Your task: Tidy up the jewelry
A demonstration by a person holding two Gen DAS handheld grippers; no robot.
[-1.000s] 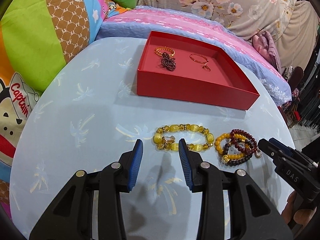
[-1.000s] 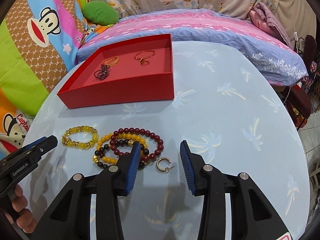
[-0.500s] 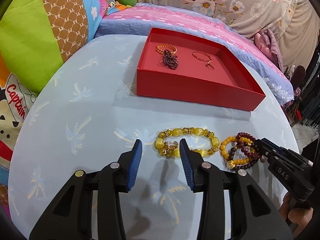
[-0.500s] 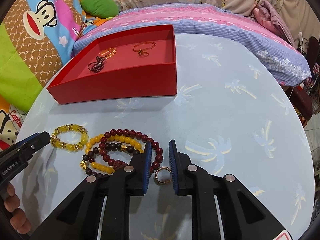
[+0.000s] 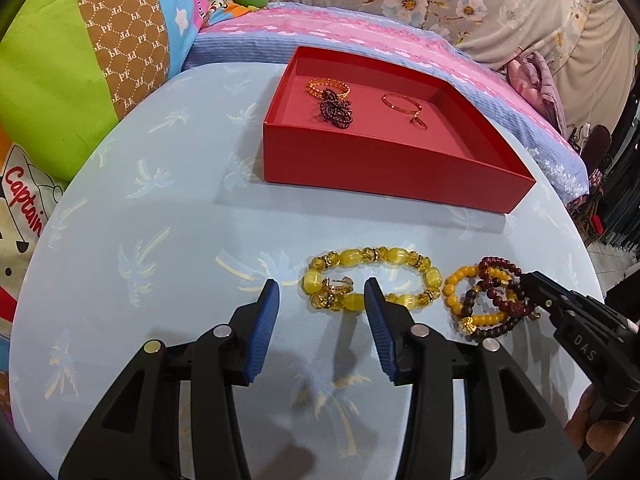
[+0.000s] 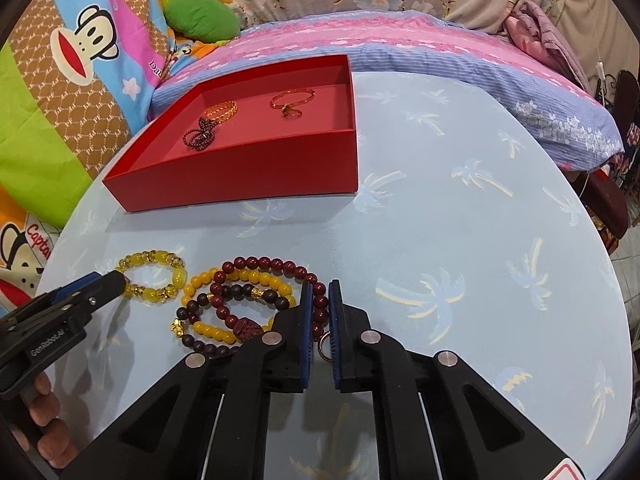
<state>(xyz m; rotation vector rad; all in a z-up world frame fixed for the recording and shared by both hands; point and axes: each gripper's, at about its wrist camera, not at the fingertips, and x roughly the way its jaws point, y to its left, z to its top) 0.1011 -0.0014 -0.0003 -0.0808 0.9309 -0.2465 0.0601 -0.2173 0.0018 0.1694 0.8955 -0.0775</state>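
Observation:
A red tray (image 5: 384, 168) (image 6: 248, 176) at the back of the round table holds a gold bead bracelet (image 5: 328, 87), a dark bead chain (image 5: 336, 106) and a thin gold bangle (image 5: 402, 104). A yellow bead bracelet (image 5: 372, 280) (image 6: 154, 278) lies in front of my open left gripper (image 5: 322, 300), with a small gold earring (image 5: 336, 286) inside its loop. Beside it is a pile of red, yellow and dark bead bracelets (image 5: 486, 298) (image 6: 248, 300). My right gripper (image 6: 319, 304) is shut on a small gold hoop earring (image 6: 325, 346) at the pile's right edge.
The table (image 6: 460, 220) has a light blue palm-print cloth. A bed with a pink and blue cover (image 6: 400, 44) runs behind it. Cartoon cushions (image 5: 60, 80) stand at the left. Dark furniture (image 6: 616, 120) is off the table's right edge.
My right gripper closed on the gold hoop earring beside the bead pile. My left gripper moved forward, closer to the yellow bracelet, and stayed open.

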